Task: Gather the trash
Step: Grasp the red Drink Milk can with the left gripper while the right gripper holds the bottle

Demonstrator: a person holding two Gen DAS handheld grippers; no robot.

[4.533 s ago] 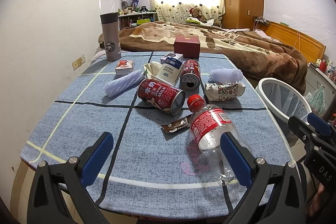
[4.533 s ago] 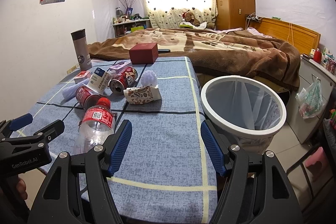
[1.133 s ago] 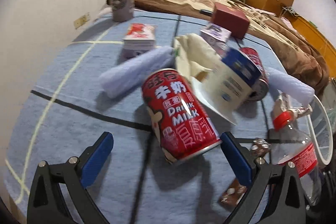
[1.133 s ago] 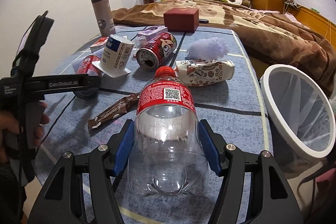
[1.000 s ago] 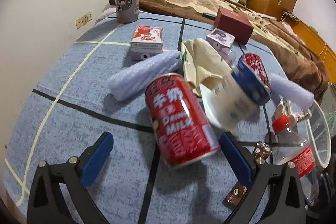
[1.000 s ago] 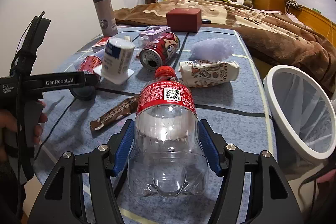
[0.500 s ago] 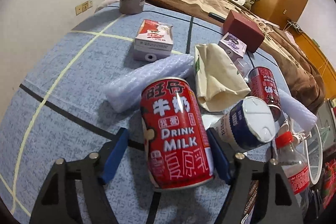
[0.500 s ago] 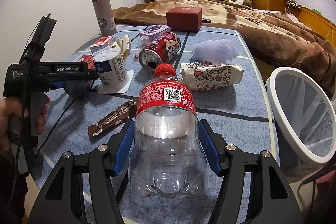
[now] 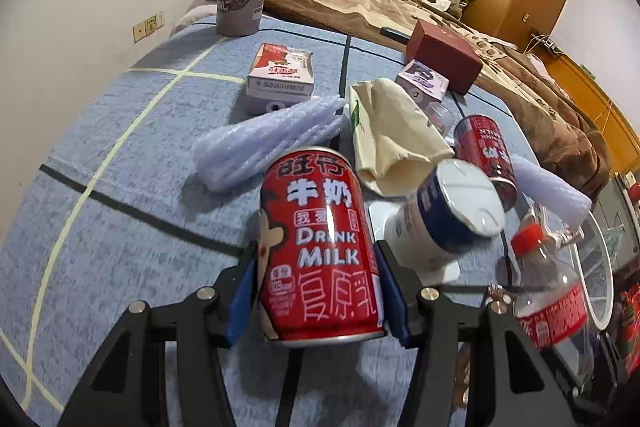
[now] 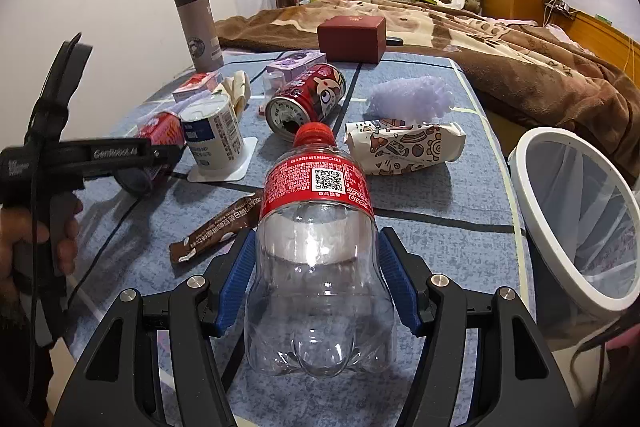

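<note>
Between the left gripper's (image 9: 318, 279) just-closing pads: "DRINK MILK" can (image 9: 318, 247); right gripper (image 10: 318, 281) clamps Coca-Cola bottle (image 10: 318, 259) (QR label).

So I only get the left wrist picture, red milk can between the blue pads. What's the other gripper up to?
Observer: The right gripper is clamped on the clear bottle, pads against its lower body.
Operator: Who holds mine?
Observer: A hand grips the left gripper by its handle; its jaws have just been closing on the milk can.
Operator: That other red can, opened?
Observer: Yes, the second can has its top facing the right camera, with a hole in it.
</note>
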